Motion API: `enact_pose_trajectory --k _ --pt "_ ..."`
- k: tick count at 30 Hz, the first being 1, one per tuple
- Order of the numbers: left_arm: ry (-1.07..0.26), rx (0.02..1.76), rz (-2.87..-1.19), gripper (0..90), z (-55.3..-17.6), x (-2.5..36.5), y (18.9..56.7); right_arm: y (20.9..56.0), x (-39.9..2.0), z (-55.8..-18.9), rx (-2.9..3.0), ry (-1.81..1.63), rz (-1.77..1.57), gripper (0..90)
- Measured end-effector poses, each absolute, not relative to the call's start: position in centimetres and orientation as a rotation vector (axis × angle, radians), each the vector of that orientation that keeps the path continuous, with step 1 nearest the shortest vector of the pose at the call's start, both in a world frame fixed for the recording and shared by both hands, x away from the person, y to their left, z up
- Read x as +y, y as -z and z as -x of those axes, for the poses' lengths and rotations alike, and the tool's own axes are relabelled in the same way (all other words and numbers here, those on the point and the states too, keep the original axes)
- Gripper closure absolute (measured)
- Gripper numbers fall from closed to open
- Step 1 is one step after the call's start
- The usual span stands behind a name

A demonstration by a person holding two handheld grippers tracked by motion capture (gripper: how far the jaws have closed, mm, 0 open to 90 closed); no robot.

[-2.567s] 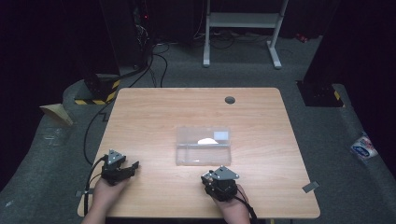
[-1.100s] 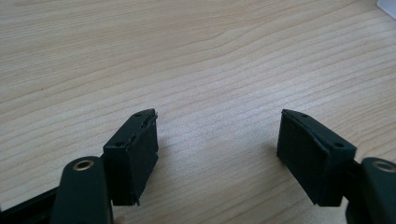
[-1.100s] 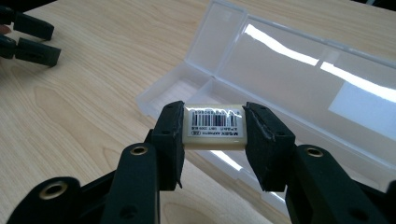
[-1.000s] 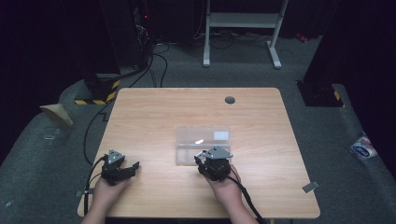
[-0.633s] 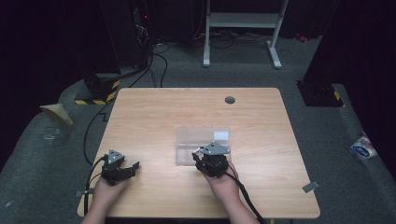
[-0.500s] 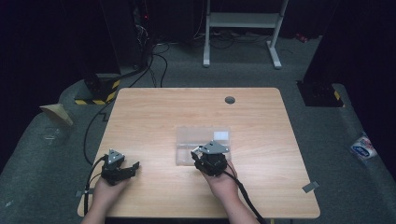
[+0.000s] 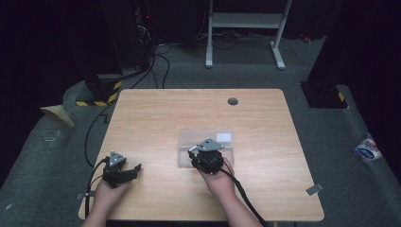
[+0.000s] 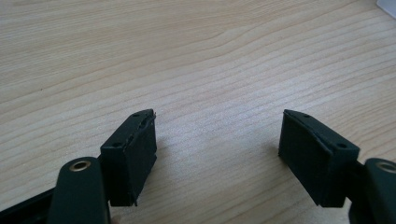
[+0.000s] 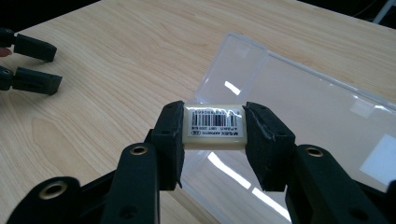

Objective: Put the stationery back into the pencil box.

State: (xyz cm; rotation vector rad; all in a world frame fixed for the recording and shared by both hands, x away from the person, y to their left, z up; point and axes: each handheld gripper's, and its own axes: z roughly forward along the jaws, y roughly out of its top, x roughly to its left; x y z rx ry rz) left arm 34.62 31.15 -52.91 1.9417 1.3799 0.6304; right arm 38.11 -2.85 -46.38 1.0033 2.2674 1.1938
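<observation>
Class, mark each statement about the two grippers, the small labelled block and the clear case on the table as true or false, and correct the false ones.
1. The right gripper is clamped on a small white block with a barcode label. True.
2. The left gripper holds a block too. False: its jaws stand apart with bare wooden table between them.
3. The clear plastic case lies flat on the table. True.
4. The clear plastic case stands at the far edge of the table by the round hole. False: it lies near the middle, just ahead of the right gripper.
5. The left gripper rests near the table's front left corner. True.
</observation>
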Motion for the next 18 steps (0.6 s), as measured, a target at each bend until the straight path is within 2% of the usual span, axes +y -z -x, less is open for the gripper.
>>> enact_pose_trajectory --k 18 --pt "-0.626 1.376 -1.946 27.5 -34.7 31.2 52.9 47.9 0.4 -40.6 2.356 -1.131 -0.976 58.4"
